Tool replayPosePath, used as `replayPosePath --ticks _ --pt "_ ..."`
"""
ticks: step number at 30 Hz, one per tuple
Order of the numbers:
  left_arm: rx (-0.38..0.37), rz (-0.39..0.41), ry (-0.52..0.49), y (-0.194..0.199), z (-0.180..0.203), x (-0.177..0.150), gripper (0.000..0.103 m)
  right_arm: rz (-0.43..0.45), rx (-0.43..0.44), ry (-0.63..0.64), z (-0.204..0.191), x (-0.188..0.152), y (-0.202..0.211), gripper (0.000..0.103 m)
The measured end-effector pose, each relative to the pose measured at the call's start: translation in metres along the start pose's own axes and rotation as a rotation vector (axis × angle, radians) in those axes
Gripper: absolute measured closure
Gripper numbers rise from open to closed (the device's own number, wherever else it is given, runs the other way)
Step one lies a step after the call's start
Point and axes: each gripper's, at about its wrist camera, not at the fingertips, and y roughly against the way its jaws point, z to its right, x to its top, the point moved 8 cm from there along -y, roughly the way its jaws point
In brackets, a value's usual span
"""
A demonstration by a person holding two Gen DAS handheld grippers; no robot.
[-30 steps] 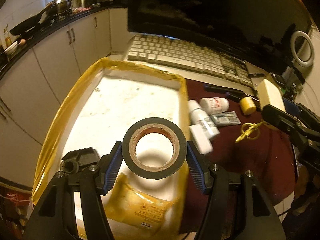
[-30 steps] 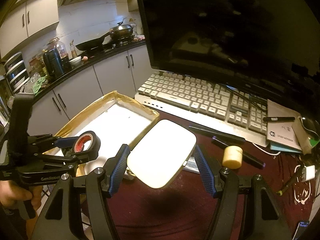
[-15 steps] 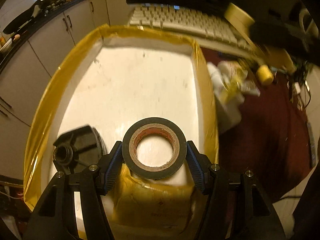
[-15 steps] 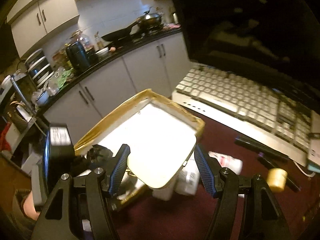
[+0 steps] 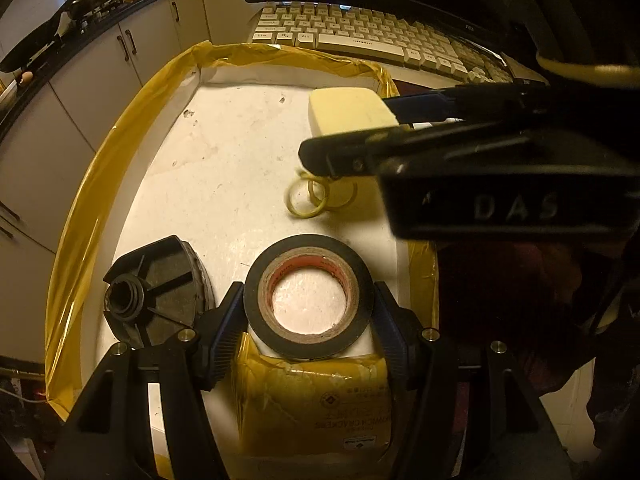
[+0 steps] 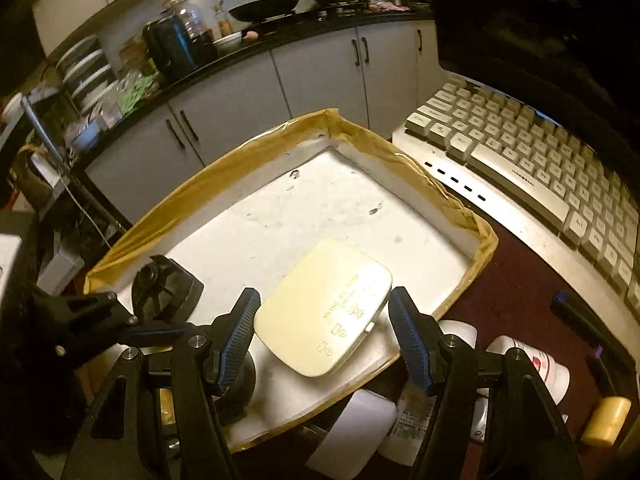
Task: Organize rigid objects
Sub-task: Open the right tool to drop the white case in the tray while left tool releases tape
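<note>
Right gripper [image 6: 322, 336], over dark red mat a second ago, now above tape-edged white tray [image 5: 120, 152], jaws spread, flat cream plastic case [image 6: 326, 308] apparently released; left gripper [image 5: 308, 316] pinches black tape roll [image 5: 308, 304], next in.

Desk w/ dark maroon surface [image 6: 516, 280], right half of right-wrist frame. Directly on it: shallow white tray [image 6: 436, 216] w/ yellow-taped rim, frame centre; white keyboard [image 6: 532, 168], upper right, just beside tray's far corner; white bottles [image 6: 532, 360] w/ red print, lying at lower right near tray's near edge; yellow cylinder [image 6: 606, 420], far lower right; dark pen [image 6: 580, 320], right edge, between keyboard & bottles.
</note>
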Motion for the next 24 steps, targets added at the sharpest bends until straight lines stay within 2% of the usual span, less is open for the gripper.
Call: replayPosePath --ticks 6,11,13,17,18,24 --pt "-0.007 0.005 0.008 0.001 0.000 0.000 0.042 -0.061 -0.009 0.115 -0.015 -0.008 -0.009 0.041" --pt "0.009 0.005 0.000 0.000 0.000 0.000 0.042 -0.070 0.000 0.134 -0.018 -0.009 -0.011 0.041" --pt "0.008 0.005 0.003 0.000 0.000 0.000 0.042 -0.061 0.018 0.120 -0.017 -0.008 -0.009 0.041" --pt "0.017 0.000 0.000 0.000 0.000 0.001 0.040 -0.024 0.068 0.070 -0.016 -0.006 0.002 0.034" --pt "0.015 -0.002 0.000 -0.001 0.001 0.000 0.037 -0.013 0.063 0.058 -0.013 -0.006 0.007 0.034" --pt "-0.015 -0.013 0.057 0.004 -0.003 -0.003 0.036 0.064 0.052 -0.010 0.005 -0.014 0.047 0.034"
